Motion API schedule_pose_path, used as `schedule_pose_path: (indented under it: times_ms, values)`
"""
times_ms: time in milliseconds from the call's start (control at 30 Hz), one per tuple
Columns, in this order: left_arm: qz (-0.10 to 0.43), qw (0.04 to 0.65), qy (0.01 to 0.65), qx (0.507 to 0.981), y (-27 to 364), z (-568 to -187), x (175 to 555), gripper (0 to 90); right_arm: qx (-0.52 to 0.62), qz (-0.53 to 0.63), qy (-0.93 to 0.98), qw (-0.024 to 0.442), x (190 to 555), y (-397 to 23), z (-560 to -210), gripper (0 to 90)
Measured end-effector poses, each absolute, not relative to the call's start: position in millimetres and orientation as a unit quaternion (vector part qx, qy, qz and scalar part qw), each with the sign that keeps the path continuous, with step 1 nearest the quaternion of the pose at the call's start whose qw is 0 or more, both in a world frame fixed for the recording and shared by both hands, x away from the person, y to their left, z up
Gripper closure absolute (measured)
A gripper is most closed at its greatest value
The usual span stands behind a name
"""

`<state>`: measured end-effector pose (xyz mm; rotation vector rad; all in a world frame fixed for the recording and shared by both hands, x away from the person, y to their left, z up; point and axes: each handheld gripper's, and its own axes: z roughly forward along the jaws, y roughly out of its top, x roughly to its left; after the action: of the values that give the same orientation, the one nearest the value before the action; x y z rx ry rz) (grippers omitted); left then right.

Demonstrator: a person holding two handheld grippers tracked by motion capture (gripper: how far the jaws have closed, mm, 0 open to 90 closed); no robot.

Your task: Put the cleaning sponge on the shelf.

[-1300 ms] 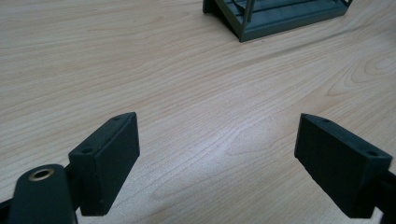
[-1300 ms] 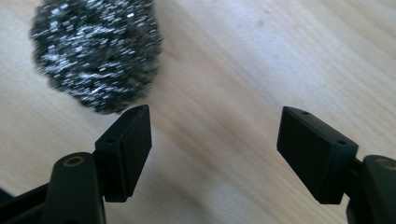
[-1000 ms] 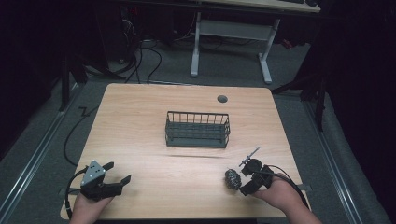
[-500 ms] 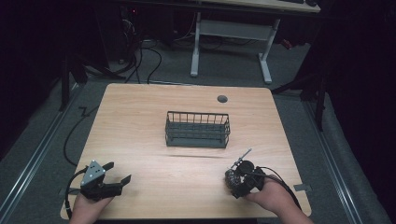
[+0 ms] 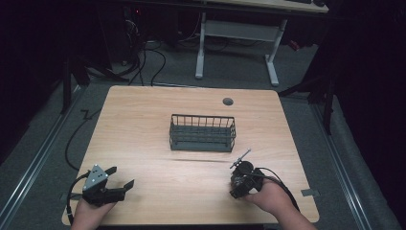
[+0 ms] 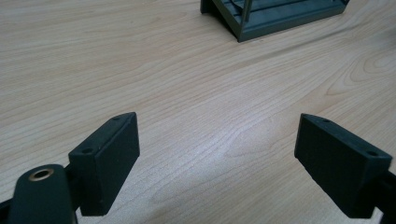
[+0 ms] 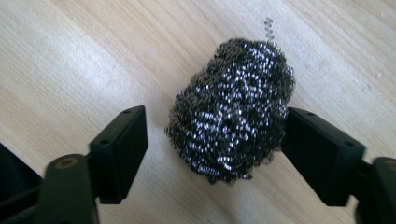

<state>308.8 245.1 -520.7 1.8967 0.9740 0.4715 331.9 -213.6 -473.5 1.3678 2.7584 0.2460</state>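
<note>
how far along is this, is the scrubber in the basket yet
Not yet. Done: the right tongs are lined up around the steel wool scrubber, which lies on the table. In hand: the jaws straddle it, not visibly clamped. Left: closing, lifting, and probably carrying it to the wire basket, which looks empty. The left tongs are open over bare wood.

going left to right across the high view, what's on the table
left gripper → wire basket → right gripper, over the steel scourer
</note>
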Motion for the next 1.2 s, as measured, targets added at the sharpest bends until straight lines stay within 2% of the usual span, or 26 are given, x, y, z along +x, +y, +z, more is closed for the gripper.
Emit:
schedule_pose_path:
  times_ms: [433, 1200]
  values:
    - [0.191, 0.46, 0.395, 0.772, 245, -521, 309, 14.5, 0.441, 0.1, 0.891, 0.029, 337, -218, -471, 39.8]
    - [0.186, 0.459, 0.395, 0.774, 244, -522, 309, 14.5, 0.44, 0.1, 0.892, 0.037, 348, -225, -441, 42.8]
